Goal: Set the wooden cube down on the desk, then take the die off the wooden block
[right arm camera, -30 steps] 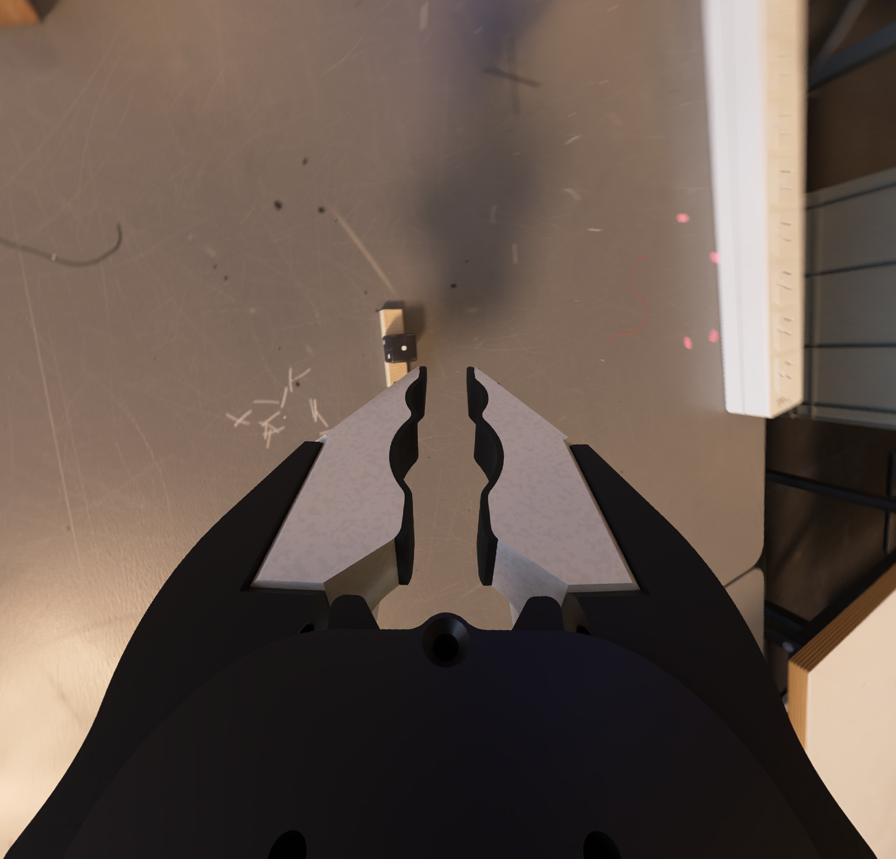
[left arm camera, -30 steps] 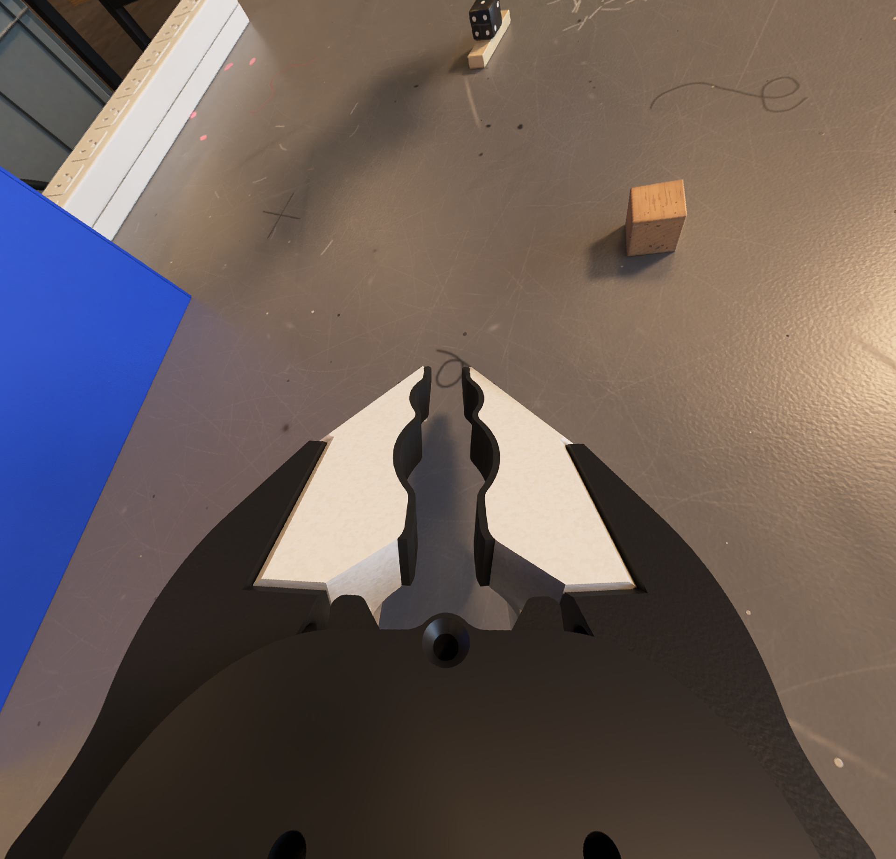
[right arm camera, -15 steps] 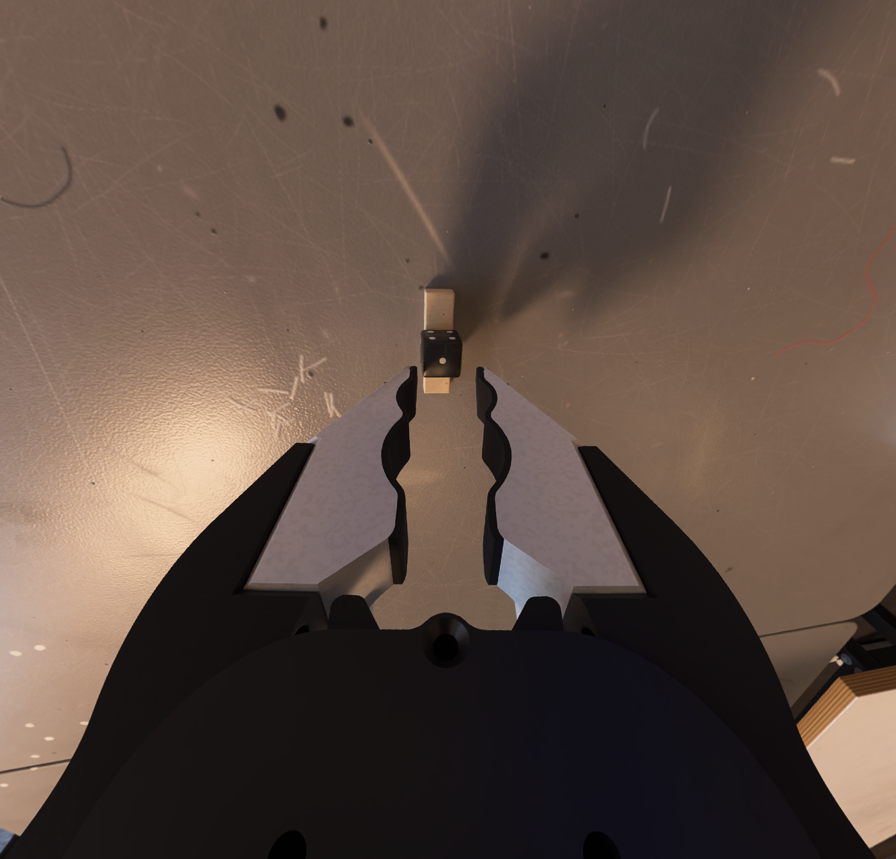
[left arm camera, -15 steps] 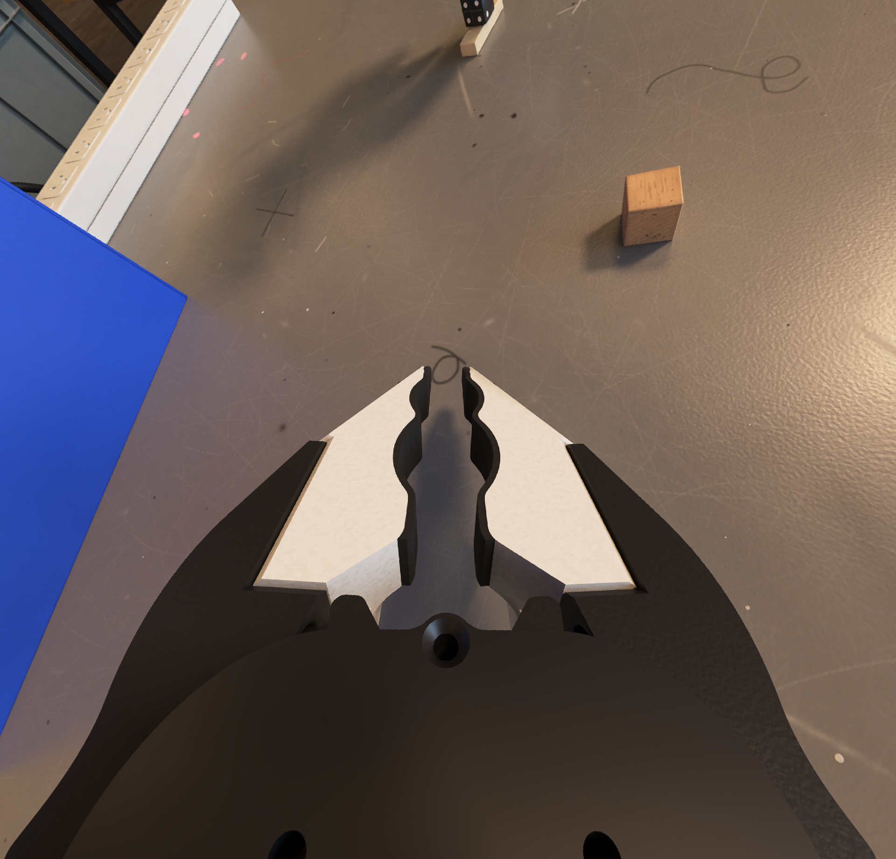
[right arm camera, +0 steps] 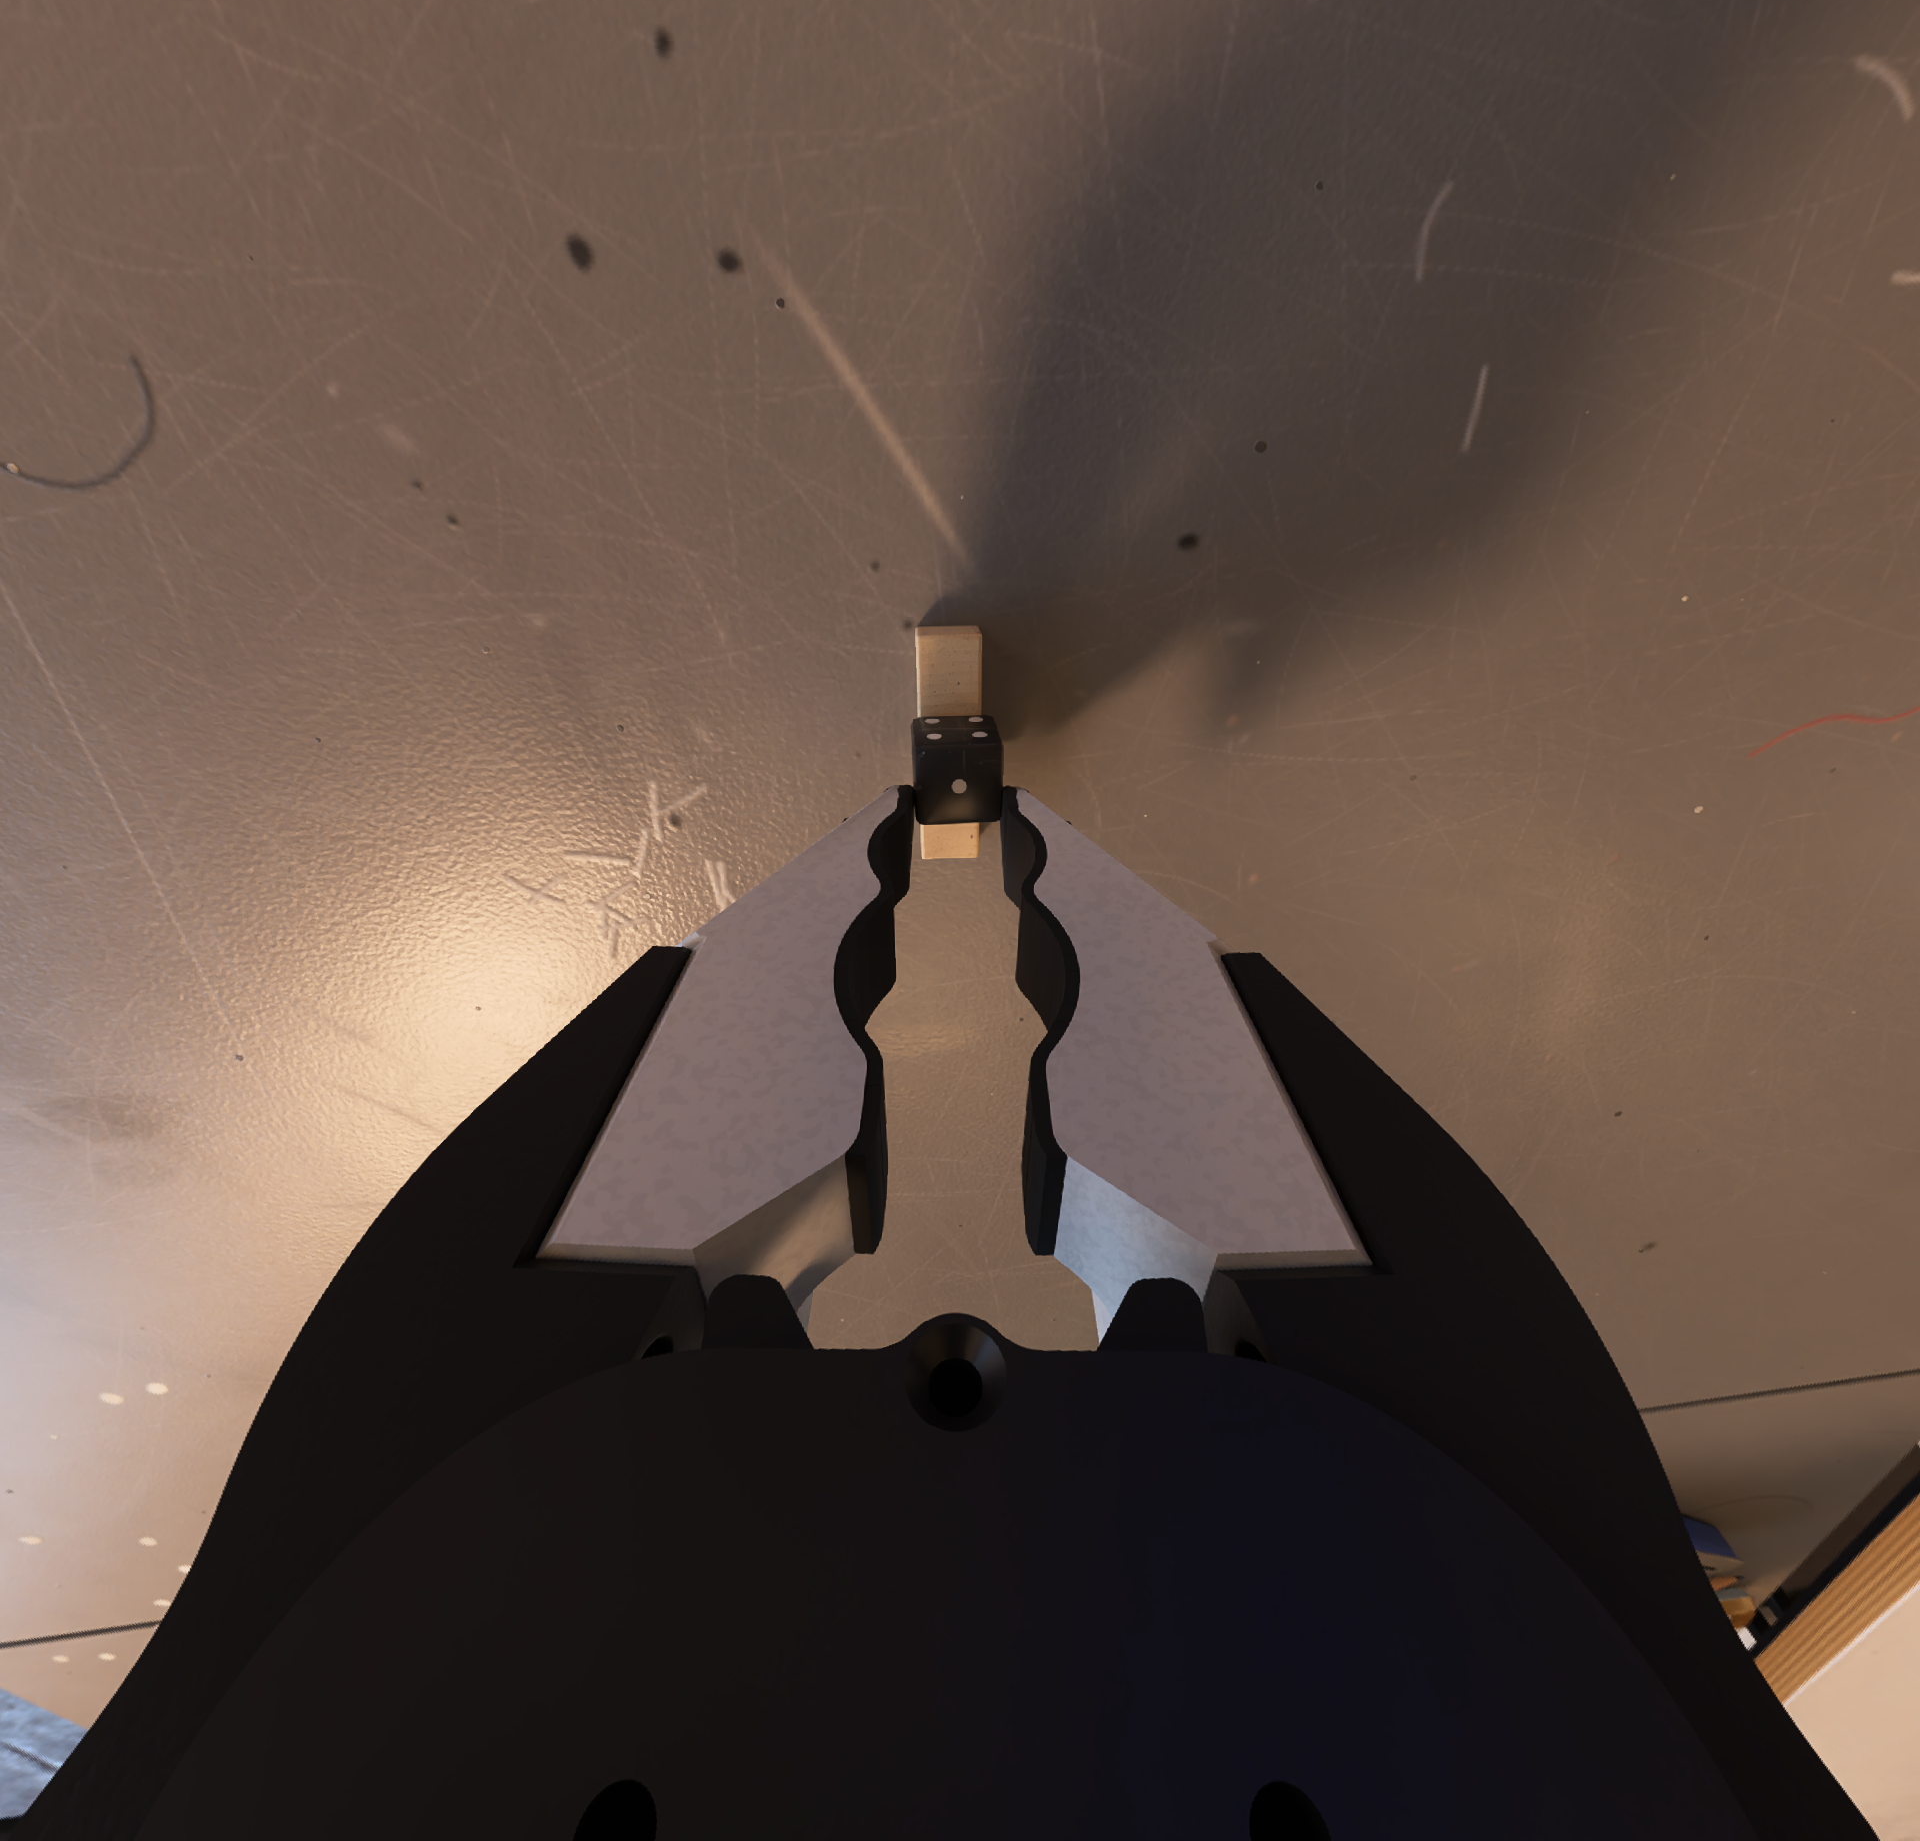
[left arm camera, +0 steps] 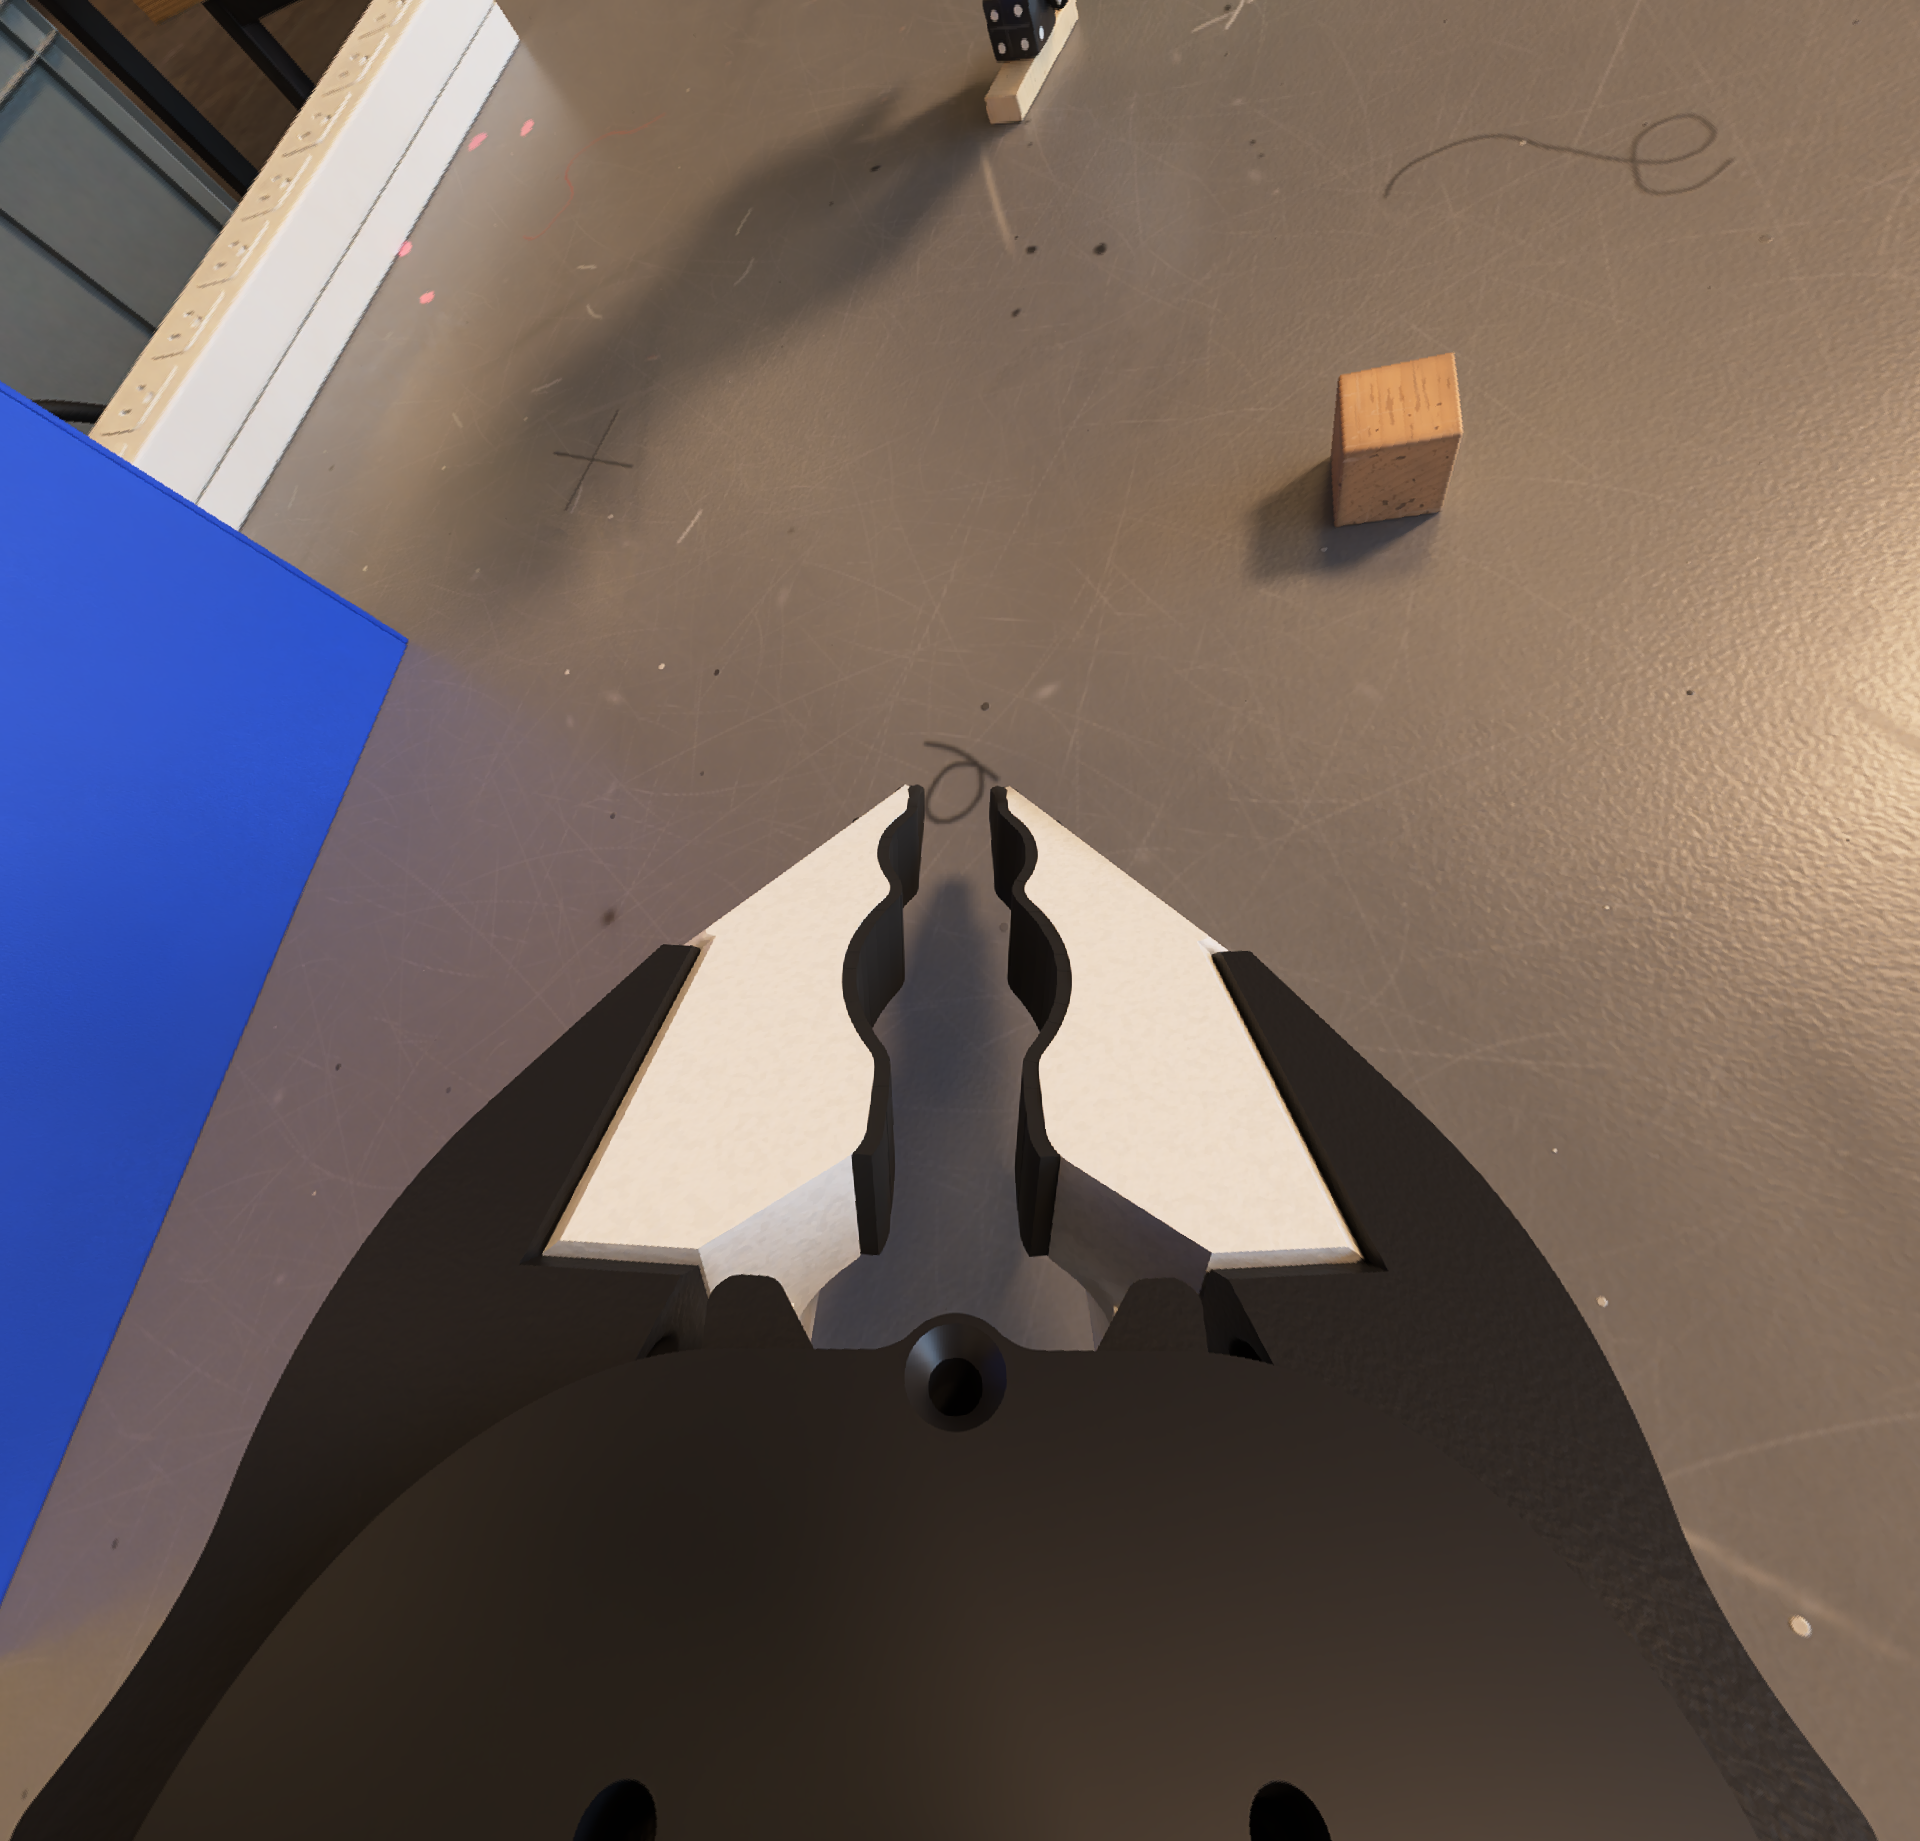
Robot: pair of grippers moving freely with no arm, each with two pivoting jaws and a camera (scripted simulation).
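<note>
Right gripper [right arm camera: 957, 804] jaws flank the die [right arm camera: 957, 771], contact unclear; left gripper [left arm camera: 953, 804] jaws slightly parted, empty. Die: small, rigid, probably slick; grip opposite side faces.

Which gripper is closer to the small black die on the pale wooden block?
Right. The right gripper has its fingertips either side of the black die; the left gripper hangs open far back.

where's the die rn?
The die sits on the wooden block, centre of the right wrist view, between the right gripper's fingertips; in the left wrist view it's top centre.
</note>
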